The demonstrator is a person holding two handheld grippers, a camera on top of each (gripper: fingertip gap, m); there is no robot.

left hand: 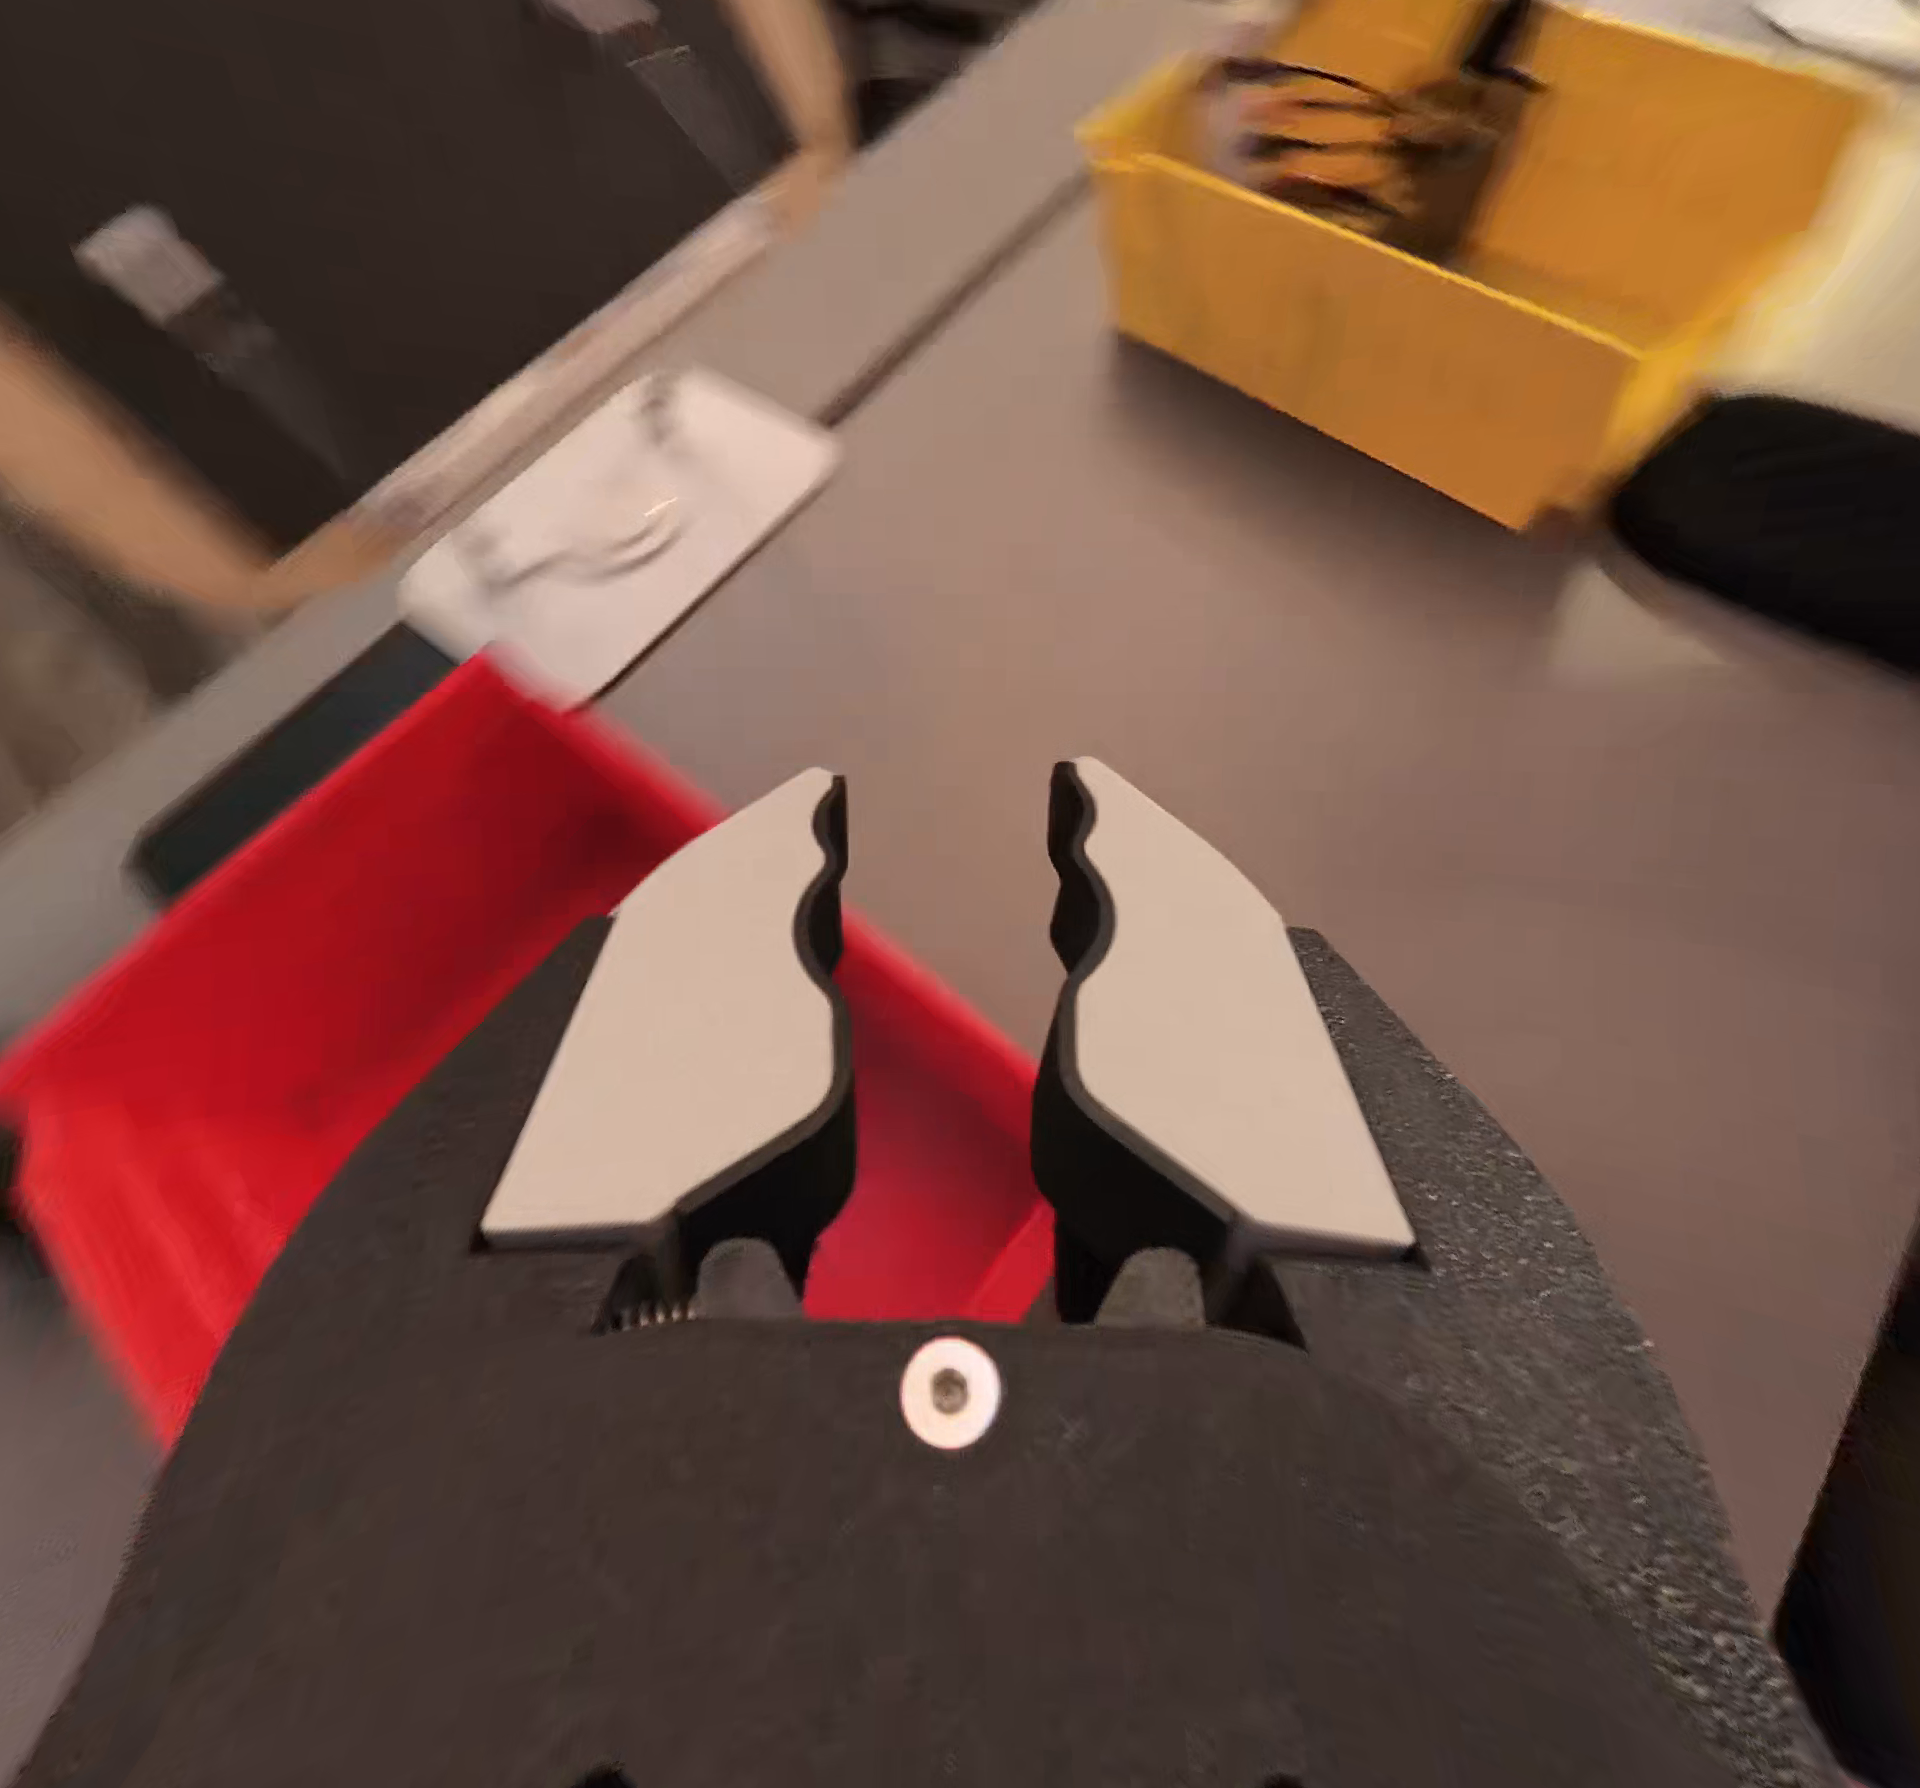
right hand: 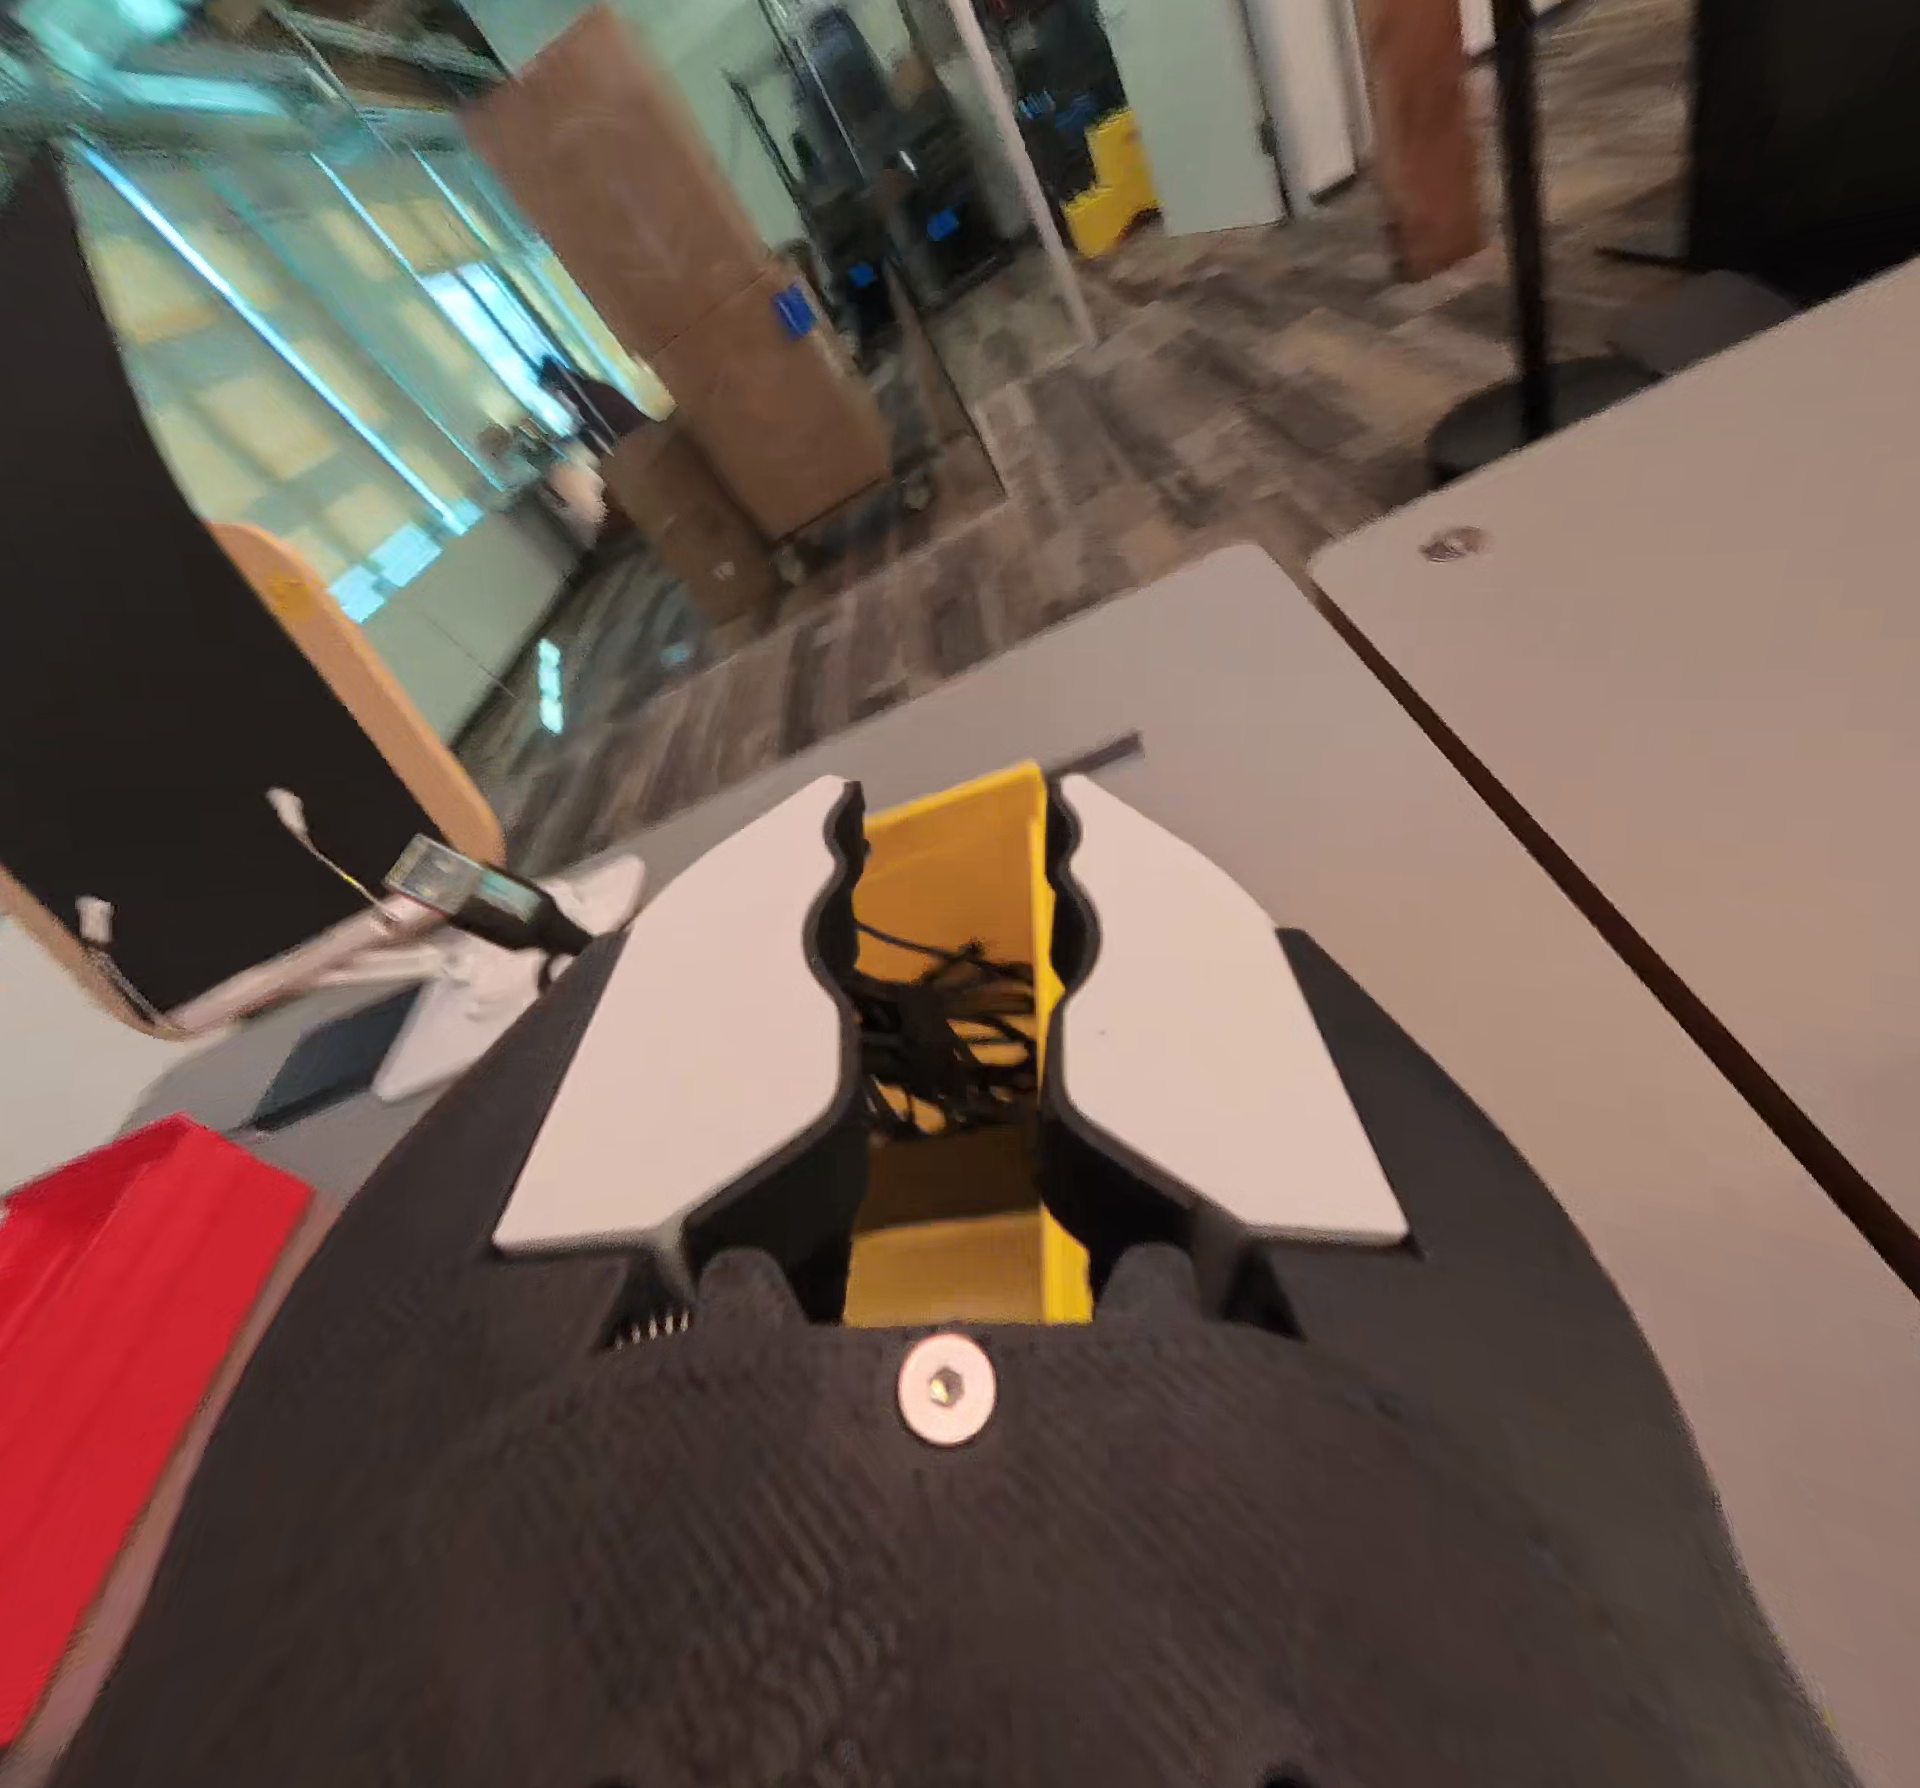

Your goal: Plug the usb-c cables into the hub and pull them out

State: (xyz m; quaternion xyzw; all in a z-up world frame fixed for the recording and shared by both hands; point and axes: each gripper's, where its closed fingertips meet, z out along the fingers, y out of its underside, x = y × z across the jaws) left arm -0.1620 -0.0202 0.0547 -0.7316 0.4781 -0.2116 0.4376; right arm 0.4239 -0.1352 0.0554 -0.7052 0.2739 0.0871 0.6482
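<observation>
Above a grey table, the left gripper hangs spread and empty over a red bin. Farther right, the right gripper, also spread and empty, hovers over a yellow bin holding tangled black cables.

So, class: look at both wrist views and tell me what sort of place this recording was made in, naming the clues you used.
Probably an office workspace. Grey desks are pushed together, glass partition walls line a carpeted floor, and a yellow bin of tangled black cables sits on the desk.
</observation>
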